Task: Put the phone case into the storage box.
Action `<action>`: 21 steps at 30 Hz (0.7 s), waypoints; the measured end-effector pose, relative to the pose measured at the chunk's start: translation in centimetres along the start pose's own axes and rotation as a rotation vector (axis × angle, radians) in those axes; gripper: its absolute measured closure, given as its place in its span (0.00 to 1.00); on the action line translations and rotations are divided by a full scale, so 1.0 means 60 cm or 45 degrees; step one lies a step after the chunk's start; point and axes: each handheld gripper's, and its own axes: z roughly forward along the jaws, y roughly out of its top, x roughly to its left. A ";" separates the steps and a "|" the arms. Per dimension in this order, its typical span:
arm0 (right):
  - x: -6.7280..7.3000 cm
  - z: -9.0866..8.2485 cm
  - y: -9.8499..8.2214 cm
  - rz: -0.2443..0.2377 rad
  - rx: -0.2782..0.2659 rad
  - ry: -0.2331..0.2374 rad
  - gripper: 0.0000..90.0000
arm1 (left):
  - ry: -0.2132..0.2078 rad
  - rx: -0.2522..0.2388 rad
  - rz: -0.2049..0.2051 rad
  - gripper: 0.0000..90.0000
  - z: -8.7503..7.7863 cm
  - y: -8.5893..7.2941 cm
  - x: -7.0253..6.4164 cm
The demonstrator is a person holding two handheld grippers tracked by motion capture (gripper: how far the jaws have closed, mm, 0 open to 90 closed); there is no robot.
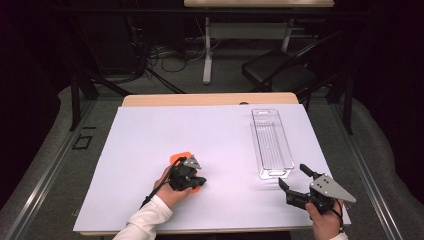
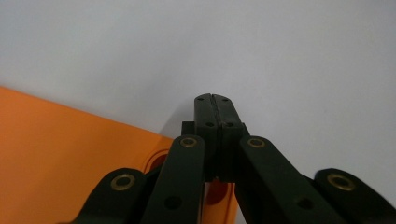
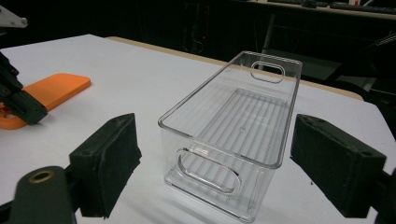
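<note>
- Worktop (image 1: pixel 150 150): pale lilac-white sheet covered nearly the whole top; a strip of light wood edge showed along the far side.
- Orange board (image 3: pixel 51 91): flat, rounded corners, lay on the sheet left of centre and near the person's side; in the high view it was mostly covered by the left gripper.
- Left gripper (image 2: pixel 215 105): jaws pressed together with nothing between them, tips low over the bare sheet just beside the orange board's edge; held in the person's left hand (image 1: pixel 167 187), white sleeve behind it.
- Clear plastic bin (image 1: pixel 271 142): long, narrow, ribbed floor, oval handle cut-out at each end; stood upright on the right half of the sheet, long side running away from the person.
- Right gripper (image 1: pixel 295 182): jaws spread wide apart, empty, aimed at the near end of the clear plastic bin and just short of it; in the right gripper view the bin sat framed between the two pads, untouched.
- Room: dark surroundings; grey carpeted floor, a second desk (image 1: pixel 257 4) with white legs beyond, loose cables under it, a black chair (image 1: pixel 277 70) to the far right.
</note>
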 end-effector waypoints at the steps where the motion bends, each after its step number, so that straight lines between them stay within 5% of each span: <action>1: 0.000 0.000 0.000 0.000 0.001 0.000 0.16 | 0.000 0.000 0.000 1.00 0.000 0.000 0.000; 16: 0.000 0.001 -0.001 0.002 0.001 0.002 0.16 | 0.112 -0.023 -0.121 1.00 -0.065 -0.082 0.031; 21: -0.001 0.000 -0.001 0.007 -0.002 0.002 0.16 | 0.234 -0.023 -0.193 1.00 -0.099 -0.120 0.056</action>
